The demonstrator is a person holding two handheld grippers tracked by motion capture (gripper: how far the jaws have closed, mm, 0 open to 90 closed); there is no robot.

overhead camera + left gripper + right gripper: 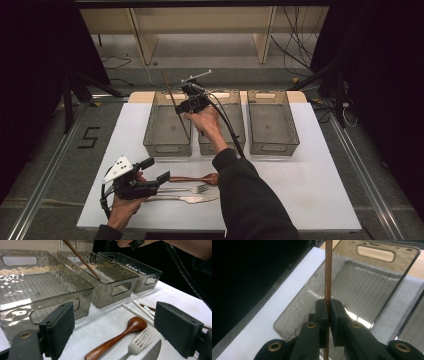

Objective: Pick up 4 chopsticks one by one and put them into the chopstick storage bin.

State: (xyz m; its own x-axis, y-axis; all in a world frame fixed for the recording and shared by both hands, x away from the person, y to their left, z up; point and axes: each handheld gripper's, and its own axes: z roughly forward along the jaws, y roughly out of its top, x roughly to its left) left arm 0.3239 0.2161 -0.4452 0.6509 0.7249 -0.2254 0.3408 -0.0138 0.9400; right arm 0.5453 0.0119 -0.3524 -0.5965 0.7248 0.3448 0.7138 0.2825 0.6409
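Pinched between the closed fingers of the right gripper (328, 312), chopstick (327, 270) slanting over the left bin (167, 131), liable to pivot and miss; left gripper (152, 170), fingers open, low above the bench (300, 190).

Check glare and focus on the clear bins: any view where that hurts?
Left gripper view: white glare patches on the nearest bin, its own jaws close and soft. Right gripper view: a bright spot in the bin beside the jaws, the brown chopstick sharp. High view: dim, dark surround, bins readable.
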